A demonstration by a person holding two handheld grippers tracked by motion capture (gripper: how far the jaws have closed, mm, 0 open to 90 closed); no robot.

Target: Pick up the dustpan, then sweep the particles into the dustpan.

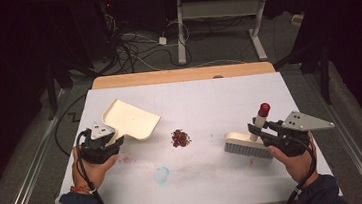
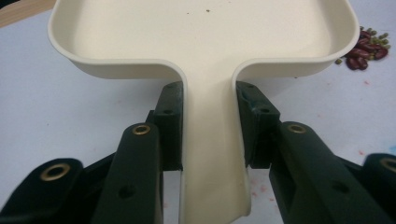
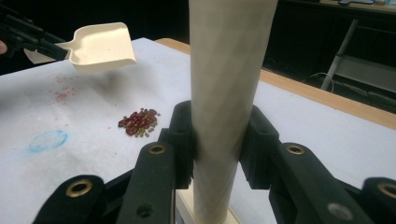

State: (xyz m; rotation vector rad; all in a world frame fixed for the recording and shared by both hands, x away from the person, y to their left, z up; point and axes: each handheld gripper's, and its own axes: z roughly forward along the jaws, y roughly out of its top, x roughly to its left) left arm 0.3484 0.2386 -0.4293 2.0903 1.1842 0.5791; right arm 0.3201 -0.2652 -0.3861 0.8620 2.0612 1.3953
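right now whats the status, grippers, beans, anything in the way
Left gripper shut on dustpan handle, right gripper shut on brush handle. Bean pile lies between them, unswept. Nothing in the way.

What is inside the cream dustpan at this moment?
The dustpan is nearly empty: a few tiny dark specks lie on its floor. The pile of beans is on the table, outside it. Its far front edge is out of frame.

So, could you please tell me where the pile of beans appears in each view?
High view: the beans lie mid-table, between the dustpan and the brush.
Left gripper view: the beans sit at the right edge, beside the dustpan's corner.
Right gripper view: the beans lie left of centre, below the dustpan.
Shared landmark: the dustpan.
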